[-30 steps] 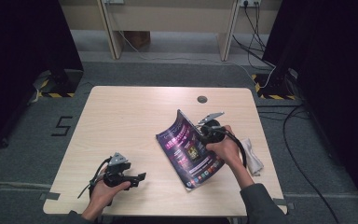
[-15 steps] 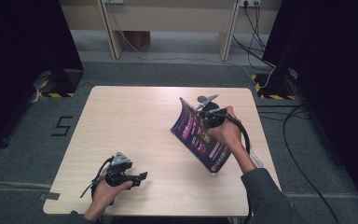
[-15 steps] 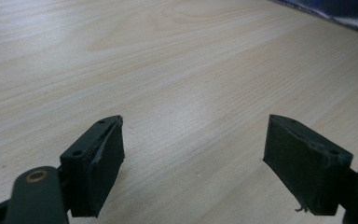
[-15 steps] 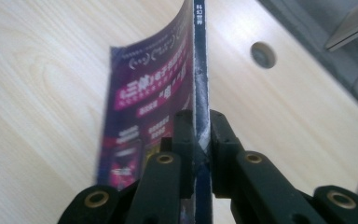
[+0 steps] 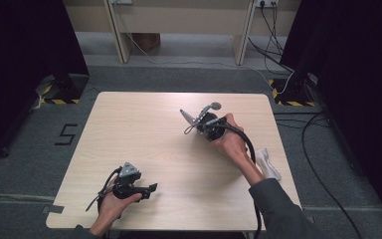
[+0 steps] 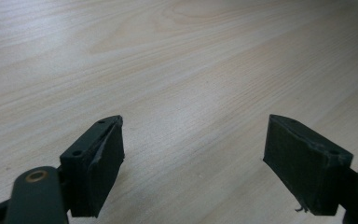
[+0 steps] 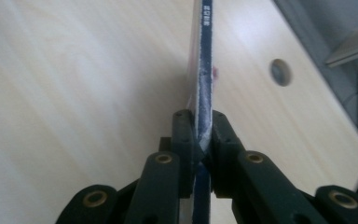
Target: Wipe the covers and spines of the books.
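High view: right gripper (image 5: 195, 121) raised over the far right part of the counter (image 5: 144, 129), close to the round hole (image 5: 215, 105) by the far edge. A second ago, lower and nearer the person, with the magazine's purple cover tilted up toward the camera; half a second ago, lifted and stood nearly upright; now carried farther away and turned on edge. White cloth (image 5: 267, 162) left behind near the right edge, beside the forearm. Left gripper (image 5: 151, 188) parked at the near left corner, same place as in both earlier pictures.

Left gripper view: jaws spread wide, nothing between them, just bare wood grain (image 6: 177, 70) beneath.

Right gripper view: right gripper (image 7: 200, 135) pressed tight on the magazine (image 7: 204, 70), seen spine-on as a thin dark blue strip running straight away from the jaws, off the counter (image 7: 74, 93), hole (image 7: 280, 71) off to its right.

Judged from this: pick-up finished, grip secure, magazine in mid-carry. Probably next a set-down or a hand-over, with the idle open gripper free to take the loose edge.
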Motion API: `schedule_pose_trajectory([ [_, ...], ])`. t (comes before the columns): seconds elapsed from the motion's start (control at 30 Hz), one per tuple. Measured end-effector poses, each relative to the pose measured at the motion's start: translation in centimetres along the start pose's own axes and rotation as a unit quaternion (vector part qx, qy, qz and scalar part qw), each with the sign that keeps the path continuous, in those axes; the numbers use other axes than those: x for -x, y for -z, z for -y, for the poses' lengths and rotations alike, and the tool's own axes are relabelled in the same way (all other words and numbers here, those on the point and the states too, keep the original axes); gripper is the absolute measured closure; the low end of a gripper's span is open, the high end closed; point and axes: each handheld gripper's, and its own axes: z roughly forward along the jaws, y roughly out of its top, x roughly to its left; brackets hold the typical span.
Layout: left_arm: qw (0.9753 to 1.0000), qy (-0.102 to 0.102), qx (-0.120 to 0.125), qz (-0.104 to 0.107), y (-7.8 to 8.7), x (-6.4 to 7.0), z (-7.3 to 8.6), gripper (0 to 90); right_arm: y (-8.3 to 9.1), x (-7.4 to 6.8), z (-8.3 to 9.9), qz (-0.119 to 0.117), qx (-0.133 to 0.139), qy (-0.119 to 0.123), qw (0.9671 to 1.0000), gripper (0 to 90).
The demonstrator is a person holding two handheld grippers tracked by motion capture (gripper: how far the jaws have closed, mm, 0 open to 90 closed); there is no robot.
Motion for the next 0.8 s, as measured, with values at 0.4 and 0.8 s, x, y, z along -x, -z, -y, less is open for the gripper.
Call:
schedule_pose_trajectory([
  [0.4, 1.0000, -0.003, -0.007, 0.002, -0.2, 0.1, 0.1, 19.1, -2.4, -4.1, 0.7, -0.059, -0.005, 0.019, 0.9981, 83.9],
  [0.8, 0.9999, -0.006, -0.011, 0.003, -0.4, 0.4, 0.1, 19.1, -4.3, -6.4, 1.5, -0.085, -0.011, 0.026, 0.9960, 82.1],
])
